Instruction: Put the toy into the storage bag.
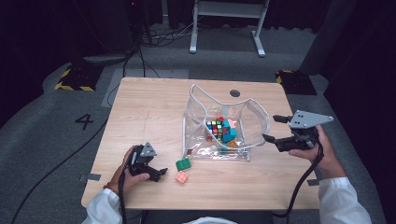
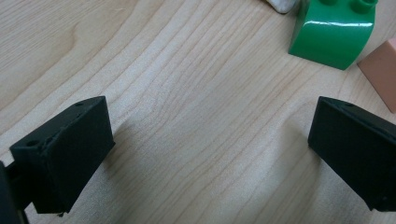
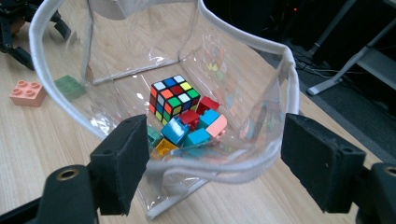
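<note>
High view has the person sitting at a wooden table (image 1: 140, 112) with a clear plastic bag (image 1: 224, 123) standing open in the middle. Inside the bag there's a puzzle cube (image 1: 214, 128) plus a heap of loose building bricks (image 1: 229, 135) in blue, red, pink and yellow.

The right gripper (image 1: 276, 128) sits just off the bag's right side, near the white-trimmed rim (image 3: 252, 168). Its jaws are spread wide with nothing pinched between them. In the right gripper view the rim curves across the gap between the two black jaws, but the pads aren't pressing on it, and you look straight down into the bag at the cube and bricks.

The left gripper (image 1: 156, 171) is down near the front-left of the table, resting low over the wood. Jaws are wide open there too, with bare tabletop between them in the left gripper view. A green brick (image 1: 183, 164) and a salmon-pink brick (image 1: 181, 177) lie on the table just beside it, outside the bag, close to the bag's front-left corner. Neither brick is touched.
</note>
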The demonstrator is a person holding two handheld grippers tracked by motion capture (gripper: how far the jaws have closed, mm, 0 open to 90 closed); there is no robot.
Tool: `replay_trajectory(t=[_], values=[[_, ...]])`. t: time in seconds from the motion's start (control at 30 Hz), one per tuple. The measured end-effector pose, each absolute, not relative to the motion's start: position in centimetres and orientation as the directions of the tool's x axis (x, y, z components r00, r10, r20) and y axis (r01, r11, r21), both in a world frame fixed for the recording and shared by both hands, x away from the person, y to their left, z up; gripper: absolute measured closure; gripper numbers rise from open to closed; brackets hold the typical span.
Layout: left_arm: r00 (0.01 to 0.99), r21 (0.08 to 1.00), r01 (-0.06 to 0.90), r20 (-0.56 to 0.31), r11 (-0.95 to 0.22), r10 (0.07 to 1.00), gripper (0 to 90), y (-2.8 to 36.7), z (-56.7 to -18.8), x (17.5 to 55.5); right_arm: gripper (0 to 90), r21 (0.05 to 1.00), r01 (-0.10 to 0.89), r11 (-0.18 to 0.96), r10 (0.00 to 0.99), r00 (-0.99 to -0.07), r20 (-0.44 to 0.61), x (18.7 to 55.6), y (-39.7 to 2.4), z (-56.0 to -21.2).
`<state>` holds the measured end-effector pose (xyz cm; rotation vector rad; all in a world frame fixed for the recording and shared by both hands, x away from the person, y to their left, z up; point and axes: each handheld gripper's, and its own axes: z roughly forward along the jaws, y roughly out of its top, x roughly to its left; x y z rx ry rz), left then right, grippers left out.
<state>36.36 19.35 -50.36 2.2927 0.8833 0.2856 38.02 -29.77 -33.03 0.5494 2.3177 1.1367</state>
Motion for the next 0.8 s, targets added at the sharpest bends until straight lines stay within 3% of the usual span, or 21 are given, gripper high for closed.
replay_trajectory(t=[0.43, 0.8], values=[[0.750, 0.647, 0.521, -0.035, -0.557, 0.661, 0.1, 19.3, -50.4, 36.4, 23.5, 0.829, 0.195, 0.524, 0.611, -0.764, -0.207, 35.9, -32.9, -36.7], [0.748, 0.649, 0.520, -0.031, -0.556, 0.663, 0.1, 19.3, -50.4, 36.4, 23.6, 0.799, 0.286, 0.529, 0.639, -0.754, -0.153, 35.6, -34.0, -42.6]])
